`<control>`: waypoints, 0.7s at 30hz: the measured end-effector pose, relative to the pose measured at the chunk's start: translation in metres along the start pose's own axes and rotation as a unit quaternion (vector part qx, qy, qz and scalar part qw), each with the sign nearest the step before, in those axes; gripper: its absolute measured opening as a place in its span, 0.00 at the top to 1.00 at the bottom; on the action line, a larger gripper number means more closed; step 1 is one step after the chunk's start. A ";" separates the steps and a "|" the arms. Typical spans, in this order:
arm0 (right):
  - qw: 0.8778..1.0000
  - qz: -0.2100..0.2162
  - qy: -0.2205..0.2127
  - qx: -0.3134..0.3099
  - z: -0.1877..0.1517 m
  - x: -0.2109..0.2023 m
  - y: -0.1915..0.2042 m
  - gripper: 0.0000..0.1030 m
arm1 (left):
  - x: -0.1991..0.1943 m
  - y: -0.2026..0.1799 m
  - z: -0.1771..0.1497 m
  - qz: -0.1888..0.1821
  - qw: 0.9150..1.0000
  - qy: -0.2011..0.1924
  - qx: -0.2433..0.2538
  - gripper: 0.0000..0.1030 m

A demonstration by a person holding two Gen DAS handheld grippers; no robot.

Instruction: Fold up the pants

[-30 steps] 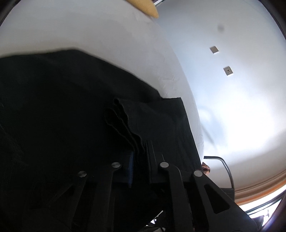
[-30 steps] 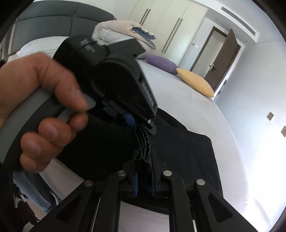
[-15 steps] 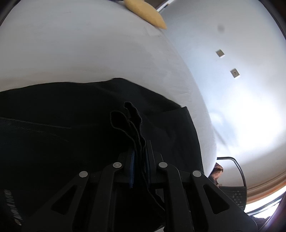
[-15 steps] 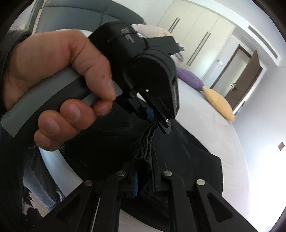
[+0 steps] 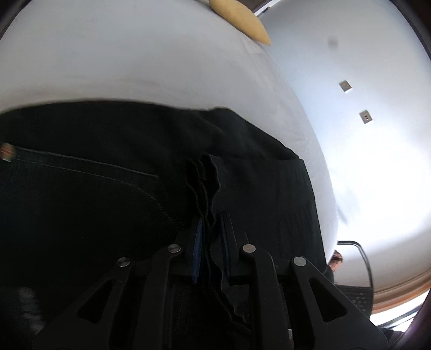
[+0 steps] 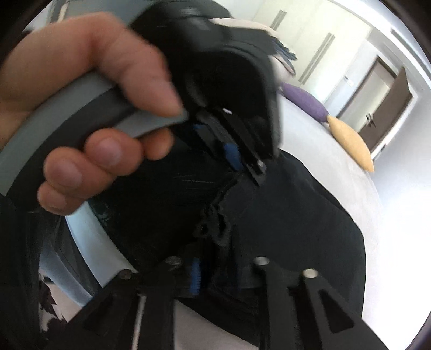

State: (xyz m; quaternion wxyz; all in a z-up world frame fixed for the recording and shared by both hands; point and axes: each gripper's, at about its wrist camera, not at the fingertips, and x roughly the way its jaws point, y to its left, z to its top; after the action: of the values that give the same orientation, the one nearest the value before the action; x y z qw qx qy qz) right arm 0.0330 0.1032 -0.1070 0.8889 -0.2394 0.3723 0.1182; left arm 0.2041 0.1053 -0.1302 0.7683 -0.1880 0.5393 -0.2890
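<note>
Two grippers on black pants (image 5: pixel 242 188): left fingers (image 5: pixel 198 242) pinching hem, right fingers (image 6: pixel 195 274) opening; labels unreadable.

A white-sheeted bed (image 5: pixel 134 67) carries a yellow pillow (image 6: pixel 350 140) and a purple one (image 6: pixel 307 103) (side by side); behind stand pale wardrobe doors (image 6: pixel 317 48), a brown door (image 6: pixel 390 107), and bright white walls (image 5: pixel 363 167).

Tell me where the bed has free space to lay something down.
Bare sheet lies between the black pants and the yellow pillow. A narrow strip runs along the bed's right edge. Near both grippers, pants cover everything.
</note>
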 end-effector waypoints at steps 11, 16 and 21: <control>0.945 0.194 -0.016 0.265 -0.053 -0.037 -0.140 0.56 | -0.030 -0.058 -0.018 0.122 0.984 -0.055 0.118 0.88; 0.876 0.262 -0.009 0.405 -0.083 -0.026 -0.230 0.63 | 0.019 -0.073 -0.045 0.141 0.977 -0.006 0.161 0.88; 0.819 0.299 0.002 0.490 -0.112 0.019 -0.296 0.64 | 0.021 -0.066 -0.052 0.134 0.977 -0.024 0.165 0.89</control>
State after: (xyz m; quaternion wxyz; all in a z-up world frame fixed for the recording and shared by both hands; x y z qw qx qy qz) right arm 0.0933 -0.2073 -0.0893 0.8093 0.3500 0.4363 0.1794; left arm 0.1447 0.0425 -0.1234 0.8331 0.0089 0.4862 -0.2637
